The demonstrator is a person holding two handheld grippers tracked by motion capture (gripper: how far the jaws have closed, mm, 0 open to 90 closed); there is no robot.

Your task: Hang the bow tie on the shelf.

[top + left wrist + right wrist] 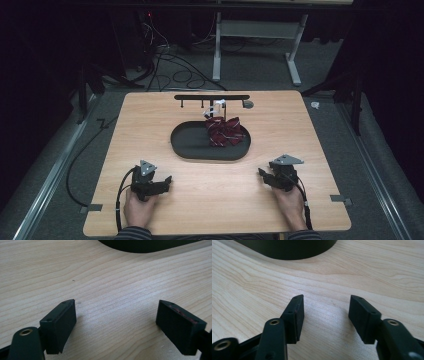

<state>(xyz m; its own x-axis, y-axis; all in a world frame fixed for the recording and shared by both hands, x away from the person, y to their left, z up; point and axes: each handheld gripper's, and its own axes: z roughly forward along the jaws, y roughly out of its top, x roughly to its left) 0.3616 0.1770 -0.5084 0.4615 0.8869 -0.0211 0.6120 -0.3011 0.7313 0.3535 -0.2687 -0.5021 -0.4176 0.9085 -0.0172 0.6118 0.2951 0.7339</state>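
Cloth (223, 132), striped red, was heaped at the 3 o'clock end of the black oval tray (190, 145), under a small hook rack (211, 97) at 12. Left gripper (162, 184) and right gripper (262, 174) were held wide open, empty, near 6. Snagging on those hooks could be expected, tbh.

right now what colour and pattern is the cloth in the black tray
Dark red with thin pale diagonal stripes; the cloth lies crumpled in the tray. Best seen in the high view.

No legible text (or labels) anywhere
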